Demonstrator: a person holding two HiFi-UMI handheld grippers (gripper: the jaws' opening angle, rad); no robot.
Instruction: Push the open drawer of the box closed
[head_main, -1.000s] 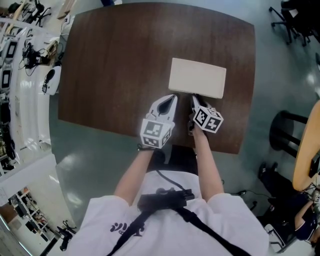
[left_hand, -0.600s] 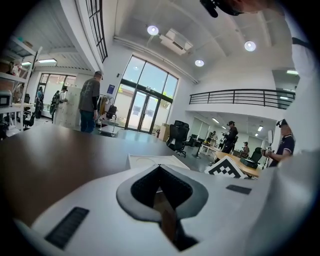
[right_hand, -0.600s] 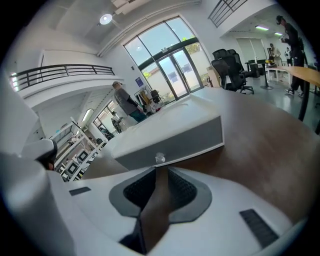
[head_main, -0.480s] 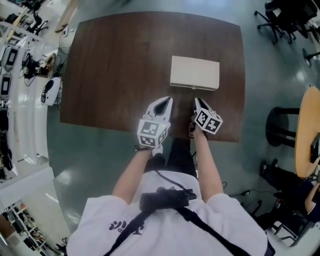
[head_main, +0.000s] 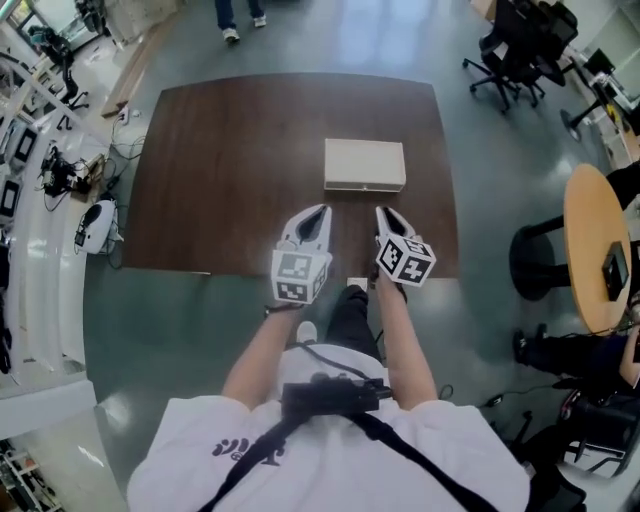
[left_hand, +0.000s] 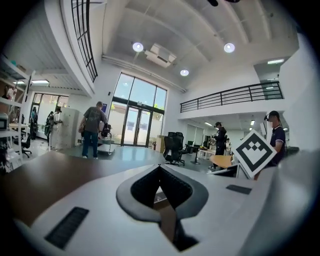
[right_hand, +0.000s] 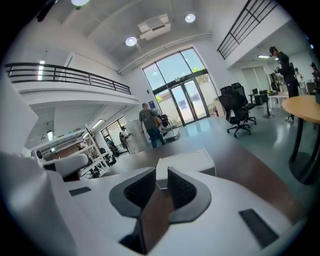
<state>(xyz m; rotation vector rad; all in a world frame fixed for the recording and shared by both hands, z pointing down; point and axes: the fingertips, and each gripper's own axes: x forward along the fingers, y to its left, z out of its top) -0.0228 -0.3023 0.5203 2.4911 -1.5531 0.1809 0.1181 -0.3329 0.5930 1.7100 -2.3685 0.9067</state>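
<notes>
Both grippers are best kept clear below the box (head_main: 365, 160), its drawer (head_main: 365, 185) seemingly flush: left gripper (head_main: 319, 212) jaws together, right gripper (head_main: 383, 213) jaws slightly apart, empty.

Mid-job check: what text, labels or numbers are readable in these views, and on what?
No legible text anywhere.
Black print on the white shirt: too distorted to read.
The cube on the left tongs and the cube on the right tongs: square codes, no letters.
The box: no label visible.
</notes>
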